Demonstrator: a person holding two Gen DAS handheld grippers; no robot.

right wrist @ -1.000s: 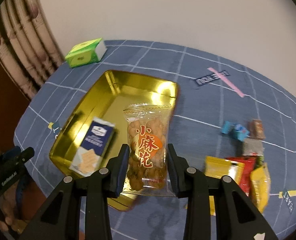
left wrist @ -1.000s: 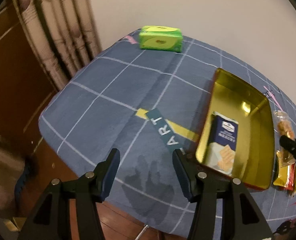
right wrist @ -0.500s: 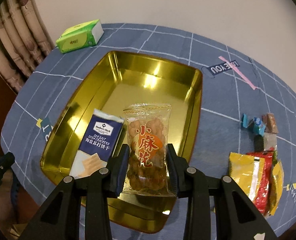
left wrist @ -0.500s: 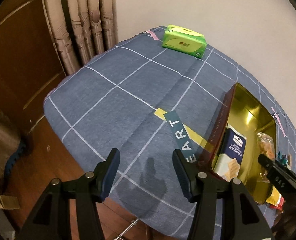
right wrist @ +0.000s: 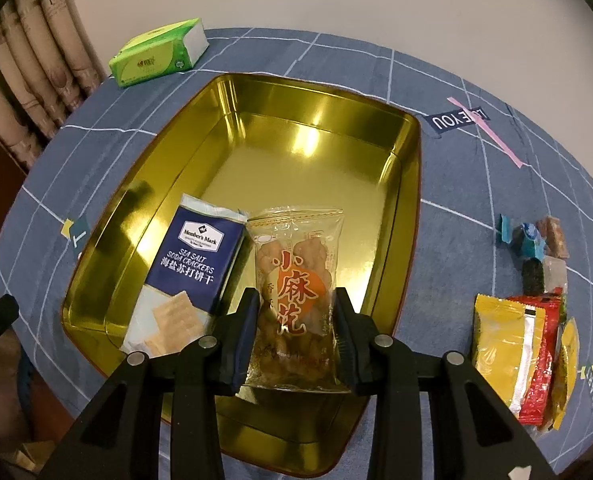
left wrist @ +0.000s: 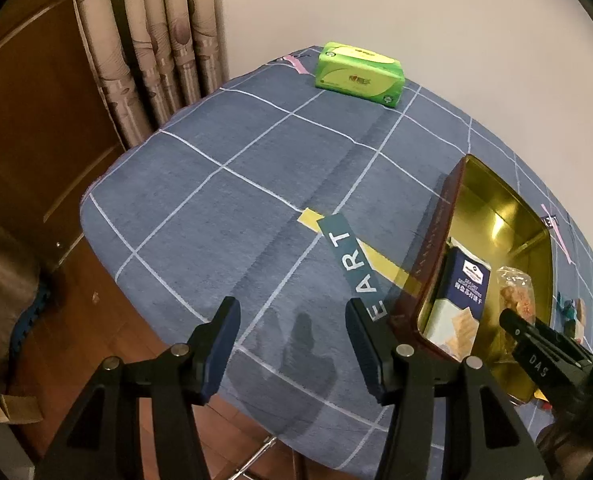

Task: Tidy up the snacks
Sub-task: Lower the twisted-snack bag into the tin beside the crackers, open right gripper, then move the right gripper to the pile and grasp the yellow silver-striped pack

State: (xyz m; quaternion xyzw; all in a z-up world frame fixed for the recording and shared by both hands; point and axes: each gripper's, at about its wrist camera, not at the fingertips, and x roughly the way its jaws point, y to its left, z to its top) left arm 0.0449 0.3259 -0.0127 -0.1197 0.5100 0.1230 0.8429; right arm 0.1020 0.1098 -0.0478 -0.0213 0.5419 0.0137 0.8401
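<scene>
The fried-twist snack packet point(right wrist: 296, 300) is clamped by the right gripper point(right wrist: 296, 338) over the gold tin point(right wrist: 406, 216), long axis pointing away along the fingers. It is seen beside the soda cracker pack point(right wrist: 184, 276). The left gripper point(left wrist: 292, 344) is held wide apart, gripping nothing.

Two grippers, one gripping, one idle

Right gripper point(right wrist: 296, 330) has its jaws clamped on a packet point(right wrist: 294, 280), pointing toward 12 o'clock. Left gripper point(left wrist: 292, 344) hangs with jaws spread wide, holding nothing.

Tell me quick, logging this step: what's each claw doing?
Left claw: open, empty.
Right claw: closed on the snack bag, over the gold tin.
</scene>
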